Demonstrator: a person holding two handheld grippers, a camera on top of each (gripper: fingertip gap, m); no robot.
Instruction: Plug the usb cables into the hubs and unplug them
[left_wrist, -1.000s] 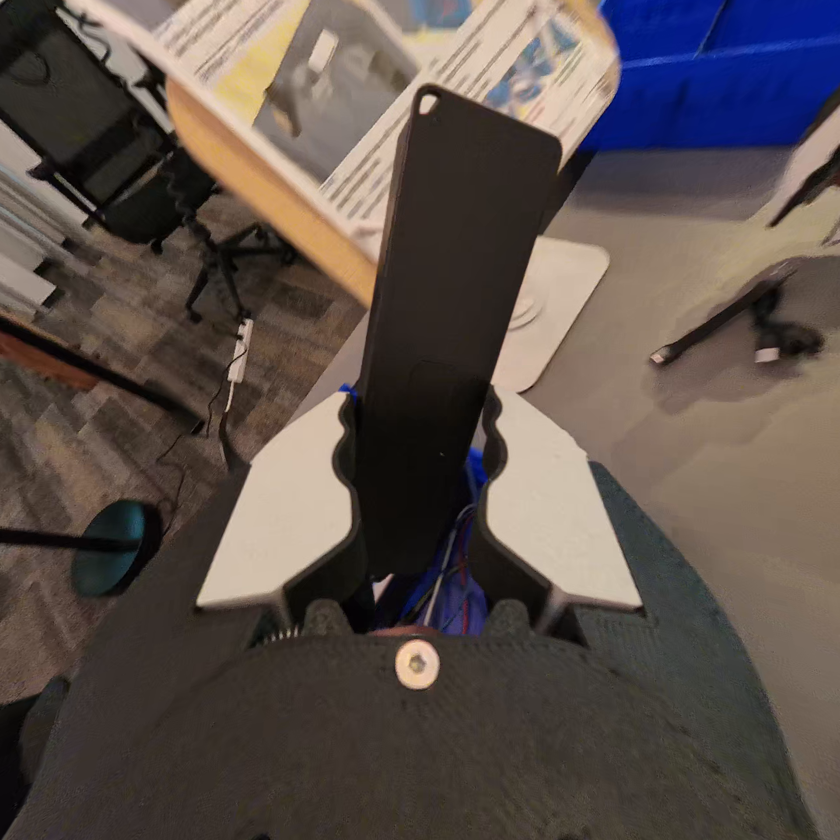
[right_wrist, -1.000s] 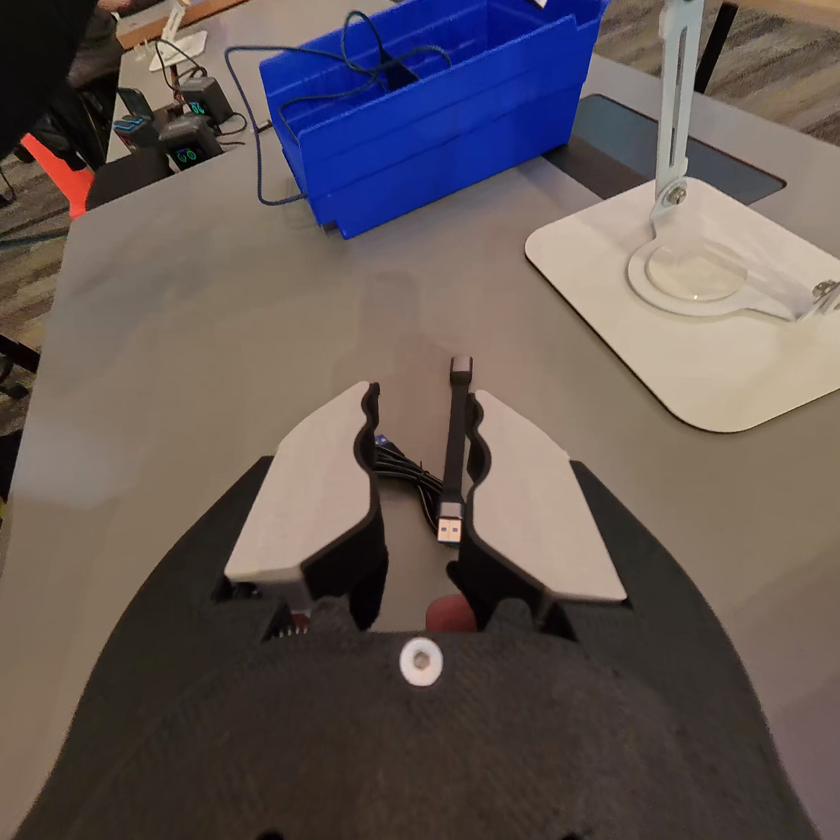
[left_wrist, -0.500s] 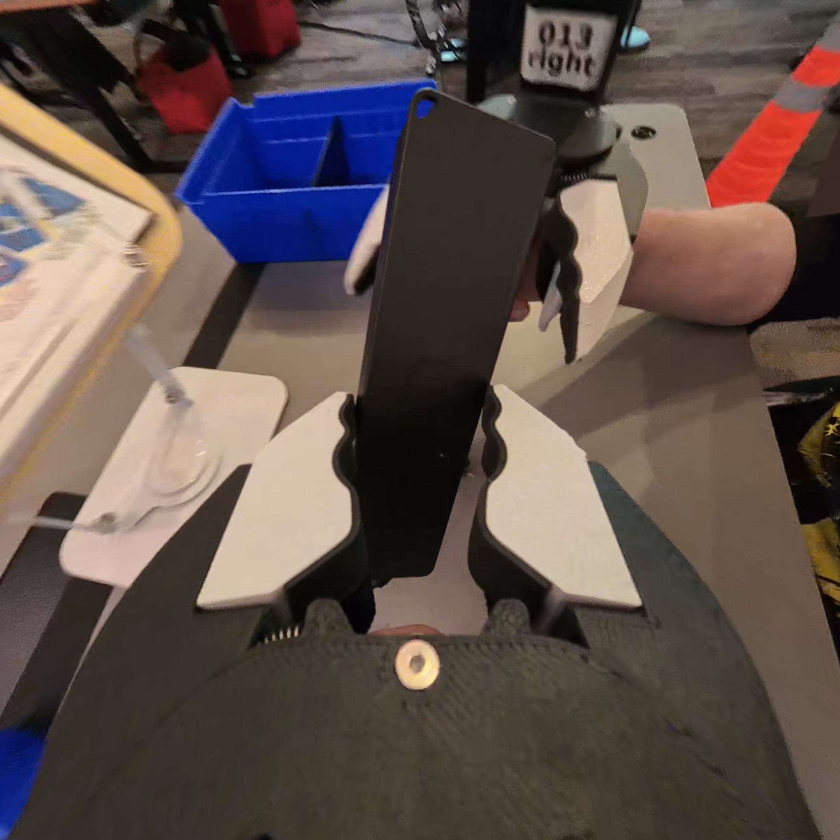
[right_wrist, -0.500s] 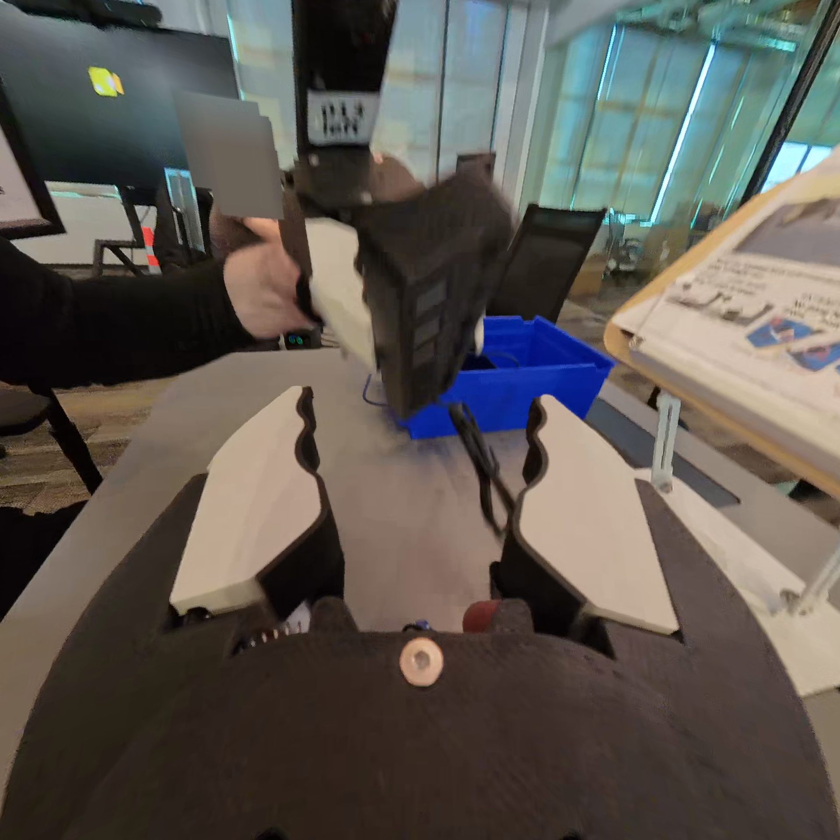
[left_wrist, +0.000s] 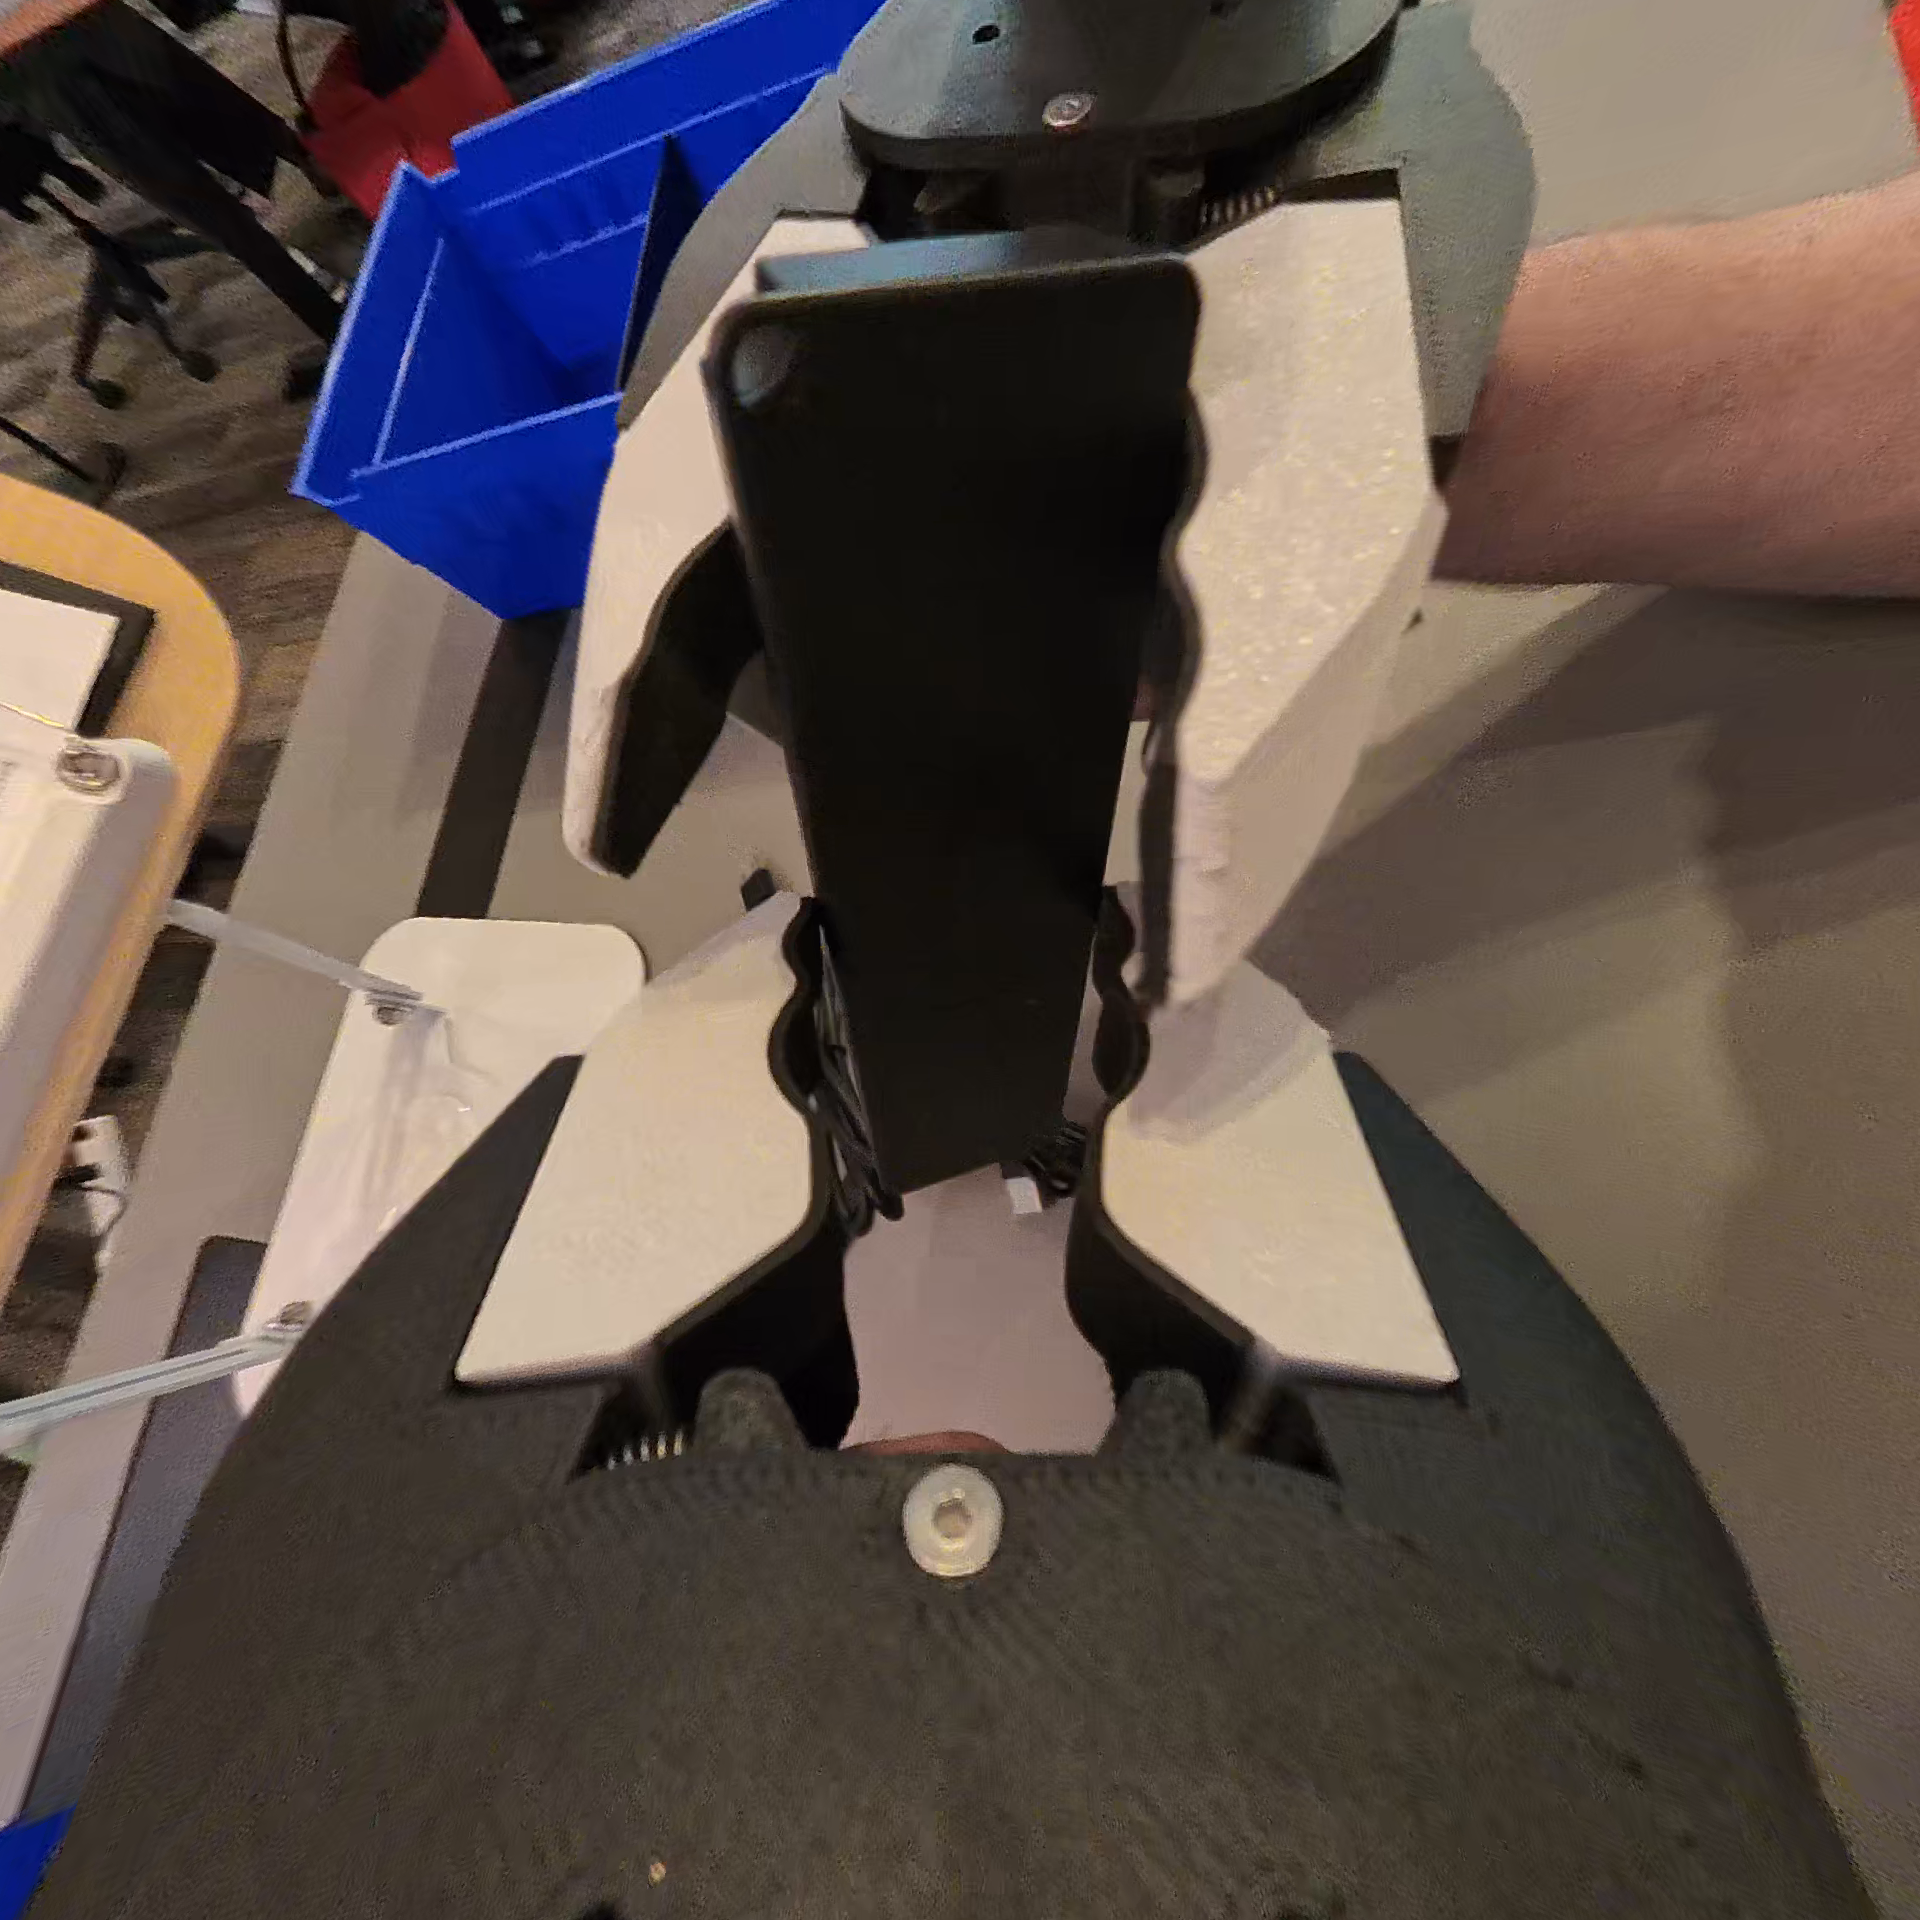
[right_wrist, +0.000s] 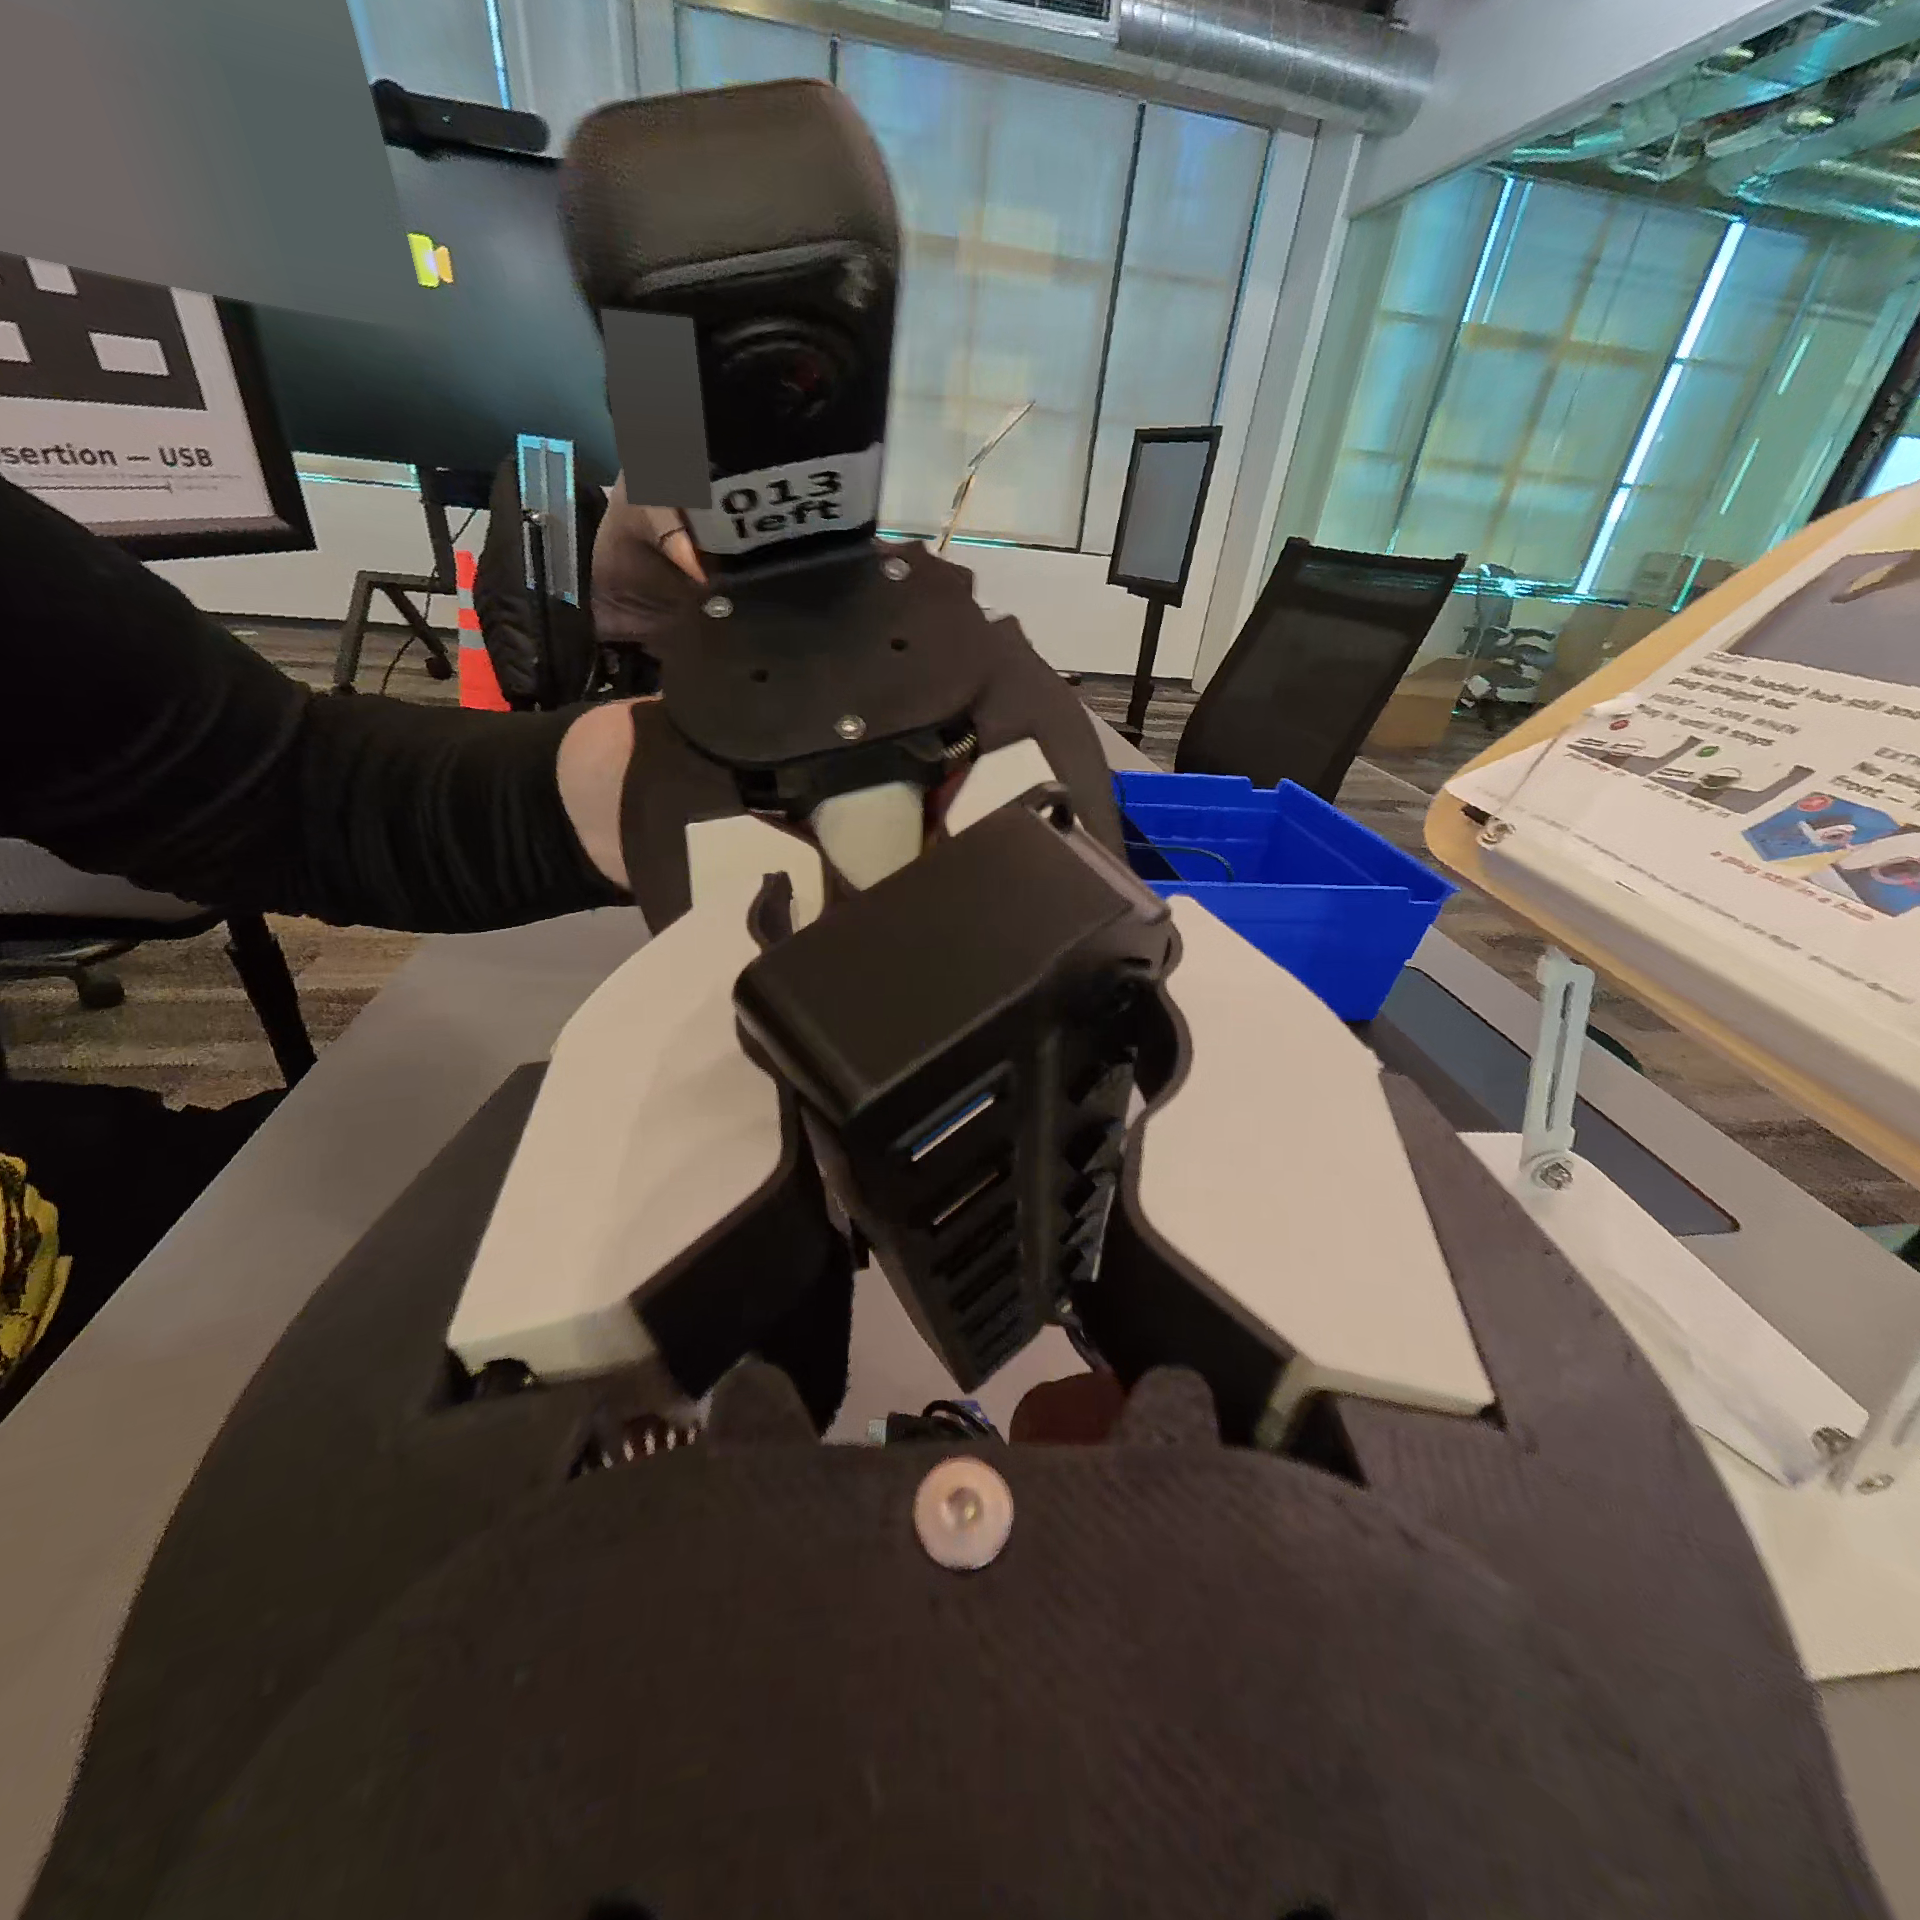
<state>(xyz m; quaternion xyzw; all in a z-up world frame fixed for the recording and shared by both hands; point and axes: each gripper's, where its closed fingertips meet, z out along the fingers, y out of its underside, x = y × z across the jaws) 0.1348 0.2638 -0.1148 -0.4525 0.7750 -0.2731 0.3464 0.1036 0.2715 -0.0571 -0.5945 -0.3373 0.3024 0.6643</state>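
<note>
Left gripper (left_wrist: 951, 997): both pads are clamped on the lower end of a black USB hub (left_wrist: 966, 665), which is held upright clear of the surface (left_wrist: 1558, 935). The hub's upper end reaches forward between the fingers of the right gripper (right_wrist: 961, 997), which faces the left one head-on. The right gripper's fingers stand apart around the hub; on its right-hand side a thin black cable (right_wrist: 1049, 1164) lies against the hub's port face, though whether that pad presses on it cannot be told. A loose bundle of black cable (left_wrist: 847, 1122) hangs just inside the left gripper's left pad. Beyond and to the left of the left gripper sits a blue bin (left_wrist: 499, 343); nearer on that side stands a white stand base (left_wrist: 499, 966).
</note>
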